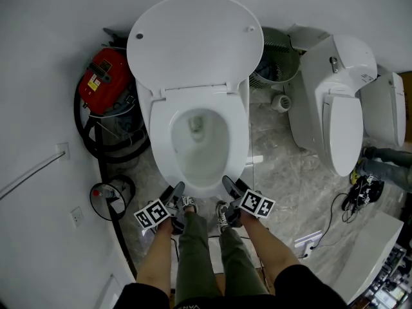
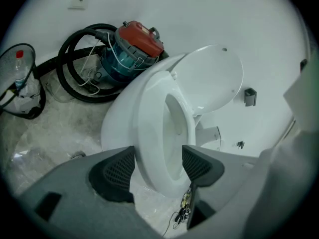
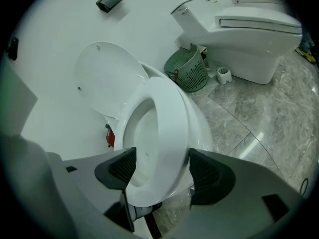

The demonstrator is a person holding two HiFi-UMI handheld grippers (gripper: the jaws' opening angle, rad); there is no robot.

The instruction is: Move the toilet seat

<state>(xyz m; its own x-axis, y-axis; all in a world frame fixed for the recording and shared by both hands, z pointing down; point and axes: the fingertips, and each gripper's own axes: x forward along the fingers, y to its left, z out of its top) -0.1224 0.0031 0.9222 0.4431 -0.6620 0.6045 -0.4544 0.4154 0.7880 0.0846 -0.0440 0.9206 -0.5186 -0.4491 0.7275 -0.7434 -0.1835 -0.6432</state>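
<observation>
The fingers [image 2: 118, 171] of the left gripper [image 1: 176, 190] stand partly open, one on each side of the front rim of the toilet seat [image 1: 239, 140]. The ribbed pads look to be pressed against the white plastic, so the rim fills the gap between them. The right gripper [image 1: 229, 184] has the same hold: its fingers [image 3: 122, 168] are spread about as wide, with the seat's front rim between them and touching both pads. From the head view the two grippers meet the seat at about 7 o'clock and 5 o'clock of the bowl opening [image 1: 198, 140]. Their marker cubes [image 1: 152, 213] trail back toward the person's forearms, and the person's shoes [image 1: 188, 203] are just beside the bowl's foot. The seat rings the bowl. Whether its front edge is off the porcelain cannot be told. The lid [image 1: 193, 40] stands up against the wall at 12 o'clock. Further out, a red vacuum cleaner [image 1: 103, 76] with a coiled black hose sits at 10 o'clock. A green basket [image 1: 280, 60] is at 1 o'clock, and a second toilet [image 1: 338, 95] with its lid down is at 3 o'clock, all on the marbled floor [image 1: 277, 166].
</observation>
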